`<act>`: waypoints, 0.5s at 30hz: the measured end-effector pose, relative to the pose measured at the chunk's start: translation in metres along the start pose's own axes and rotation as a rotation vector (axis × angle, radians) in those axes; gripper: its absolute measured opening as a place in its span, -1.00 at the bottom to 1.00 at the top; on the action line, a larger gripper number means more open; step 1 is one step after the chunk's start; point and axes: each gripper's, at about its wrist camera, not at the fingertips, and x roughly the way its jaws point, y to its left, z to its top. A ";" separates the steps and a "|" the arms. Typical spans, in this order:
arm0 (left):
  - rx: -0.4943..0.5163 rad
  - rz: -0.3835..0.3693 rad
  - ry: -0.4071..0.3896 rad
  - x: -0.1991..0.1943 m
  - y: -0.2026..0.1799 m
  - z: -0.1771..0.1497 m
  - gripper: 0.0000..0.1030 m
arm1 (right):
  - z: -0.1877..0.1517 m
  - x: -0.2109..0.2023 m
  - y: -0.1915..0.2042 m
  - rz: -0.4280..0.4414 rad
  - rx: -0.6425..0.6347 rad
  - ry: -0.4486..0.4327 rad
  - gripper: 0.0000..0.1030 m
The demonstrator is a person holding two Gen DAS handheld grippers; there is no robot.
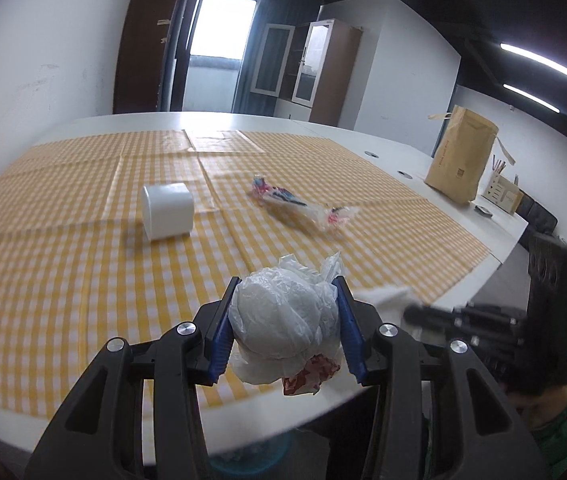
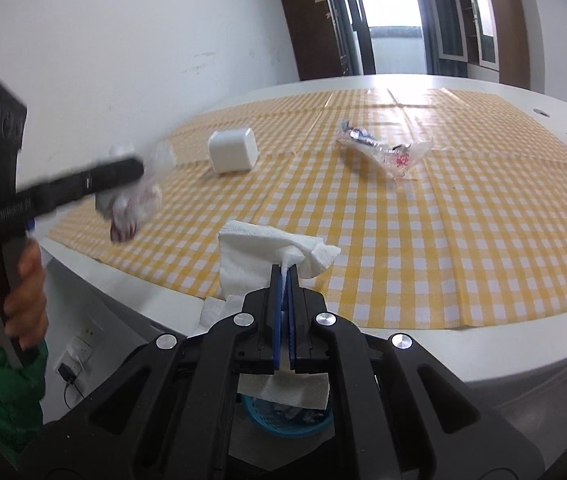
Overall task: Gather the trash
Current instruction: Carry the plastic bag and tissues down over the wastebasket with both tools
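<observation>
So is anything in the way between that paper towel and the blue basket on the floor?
Nothing visible. The right gripper holds the paper towel past the table edge, with the blue basket open below it.

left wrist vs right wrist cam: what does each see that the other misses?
Left wrist only: brown paper bag standing on the bare white table edge, with a small pen holder beside it.

Right wrist only: blue plastic basket below the table edge, and a wall socket.

Both: yellow checked tablecloth, tipped white cup, clear printed wrapper, left tool gripping a crumpled white plastic ball, right tool pinching a white paper towel.
</observation>
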 end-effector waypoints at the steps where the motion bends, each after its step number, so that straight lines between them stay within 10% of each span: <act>1: 0.001 -0.006 -0.002 -0.005 -0.002 -0.005 -0.13 | 0.002 -0.009 0.001 -0.008 0.002 -0.021 -0.97; 15: -0.022 -0.032 0.042 -0.034 -0.023 -0.078 -0.13 | -0.002 -0.058 0.034 -0.042 -0.040 -0.092 -0.97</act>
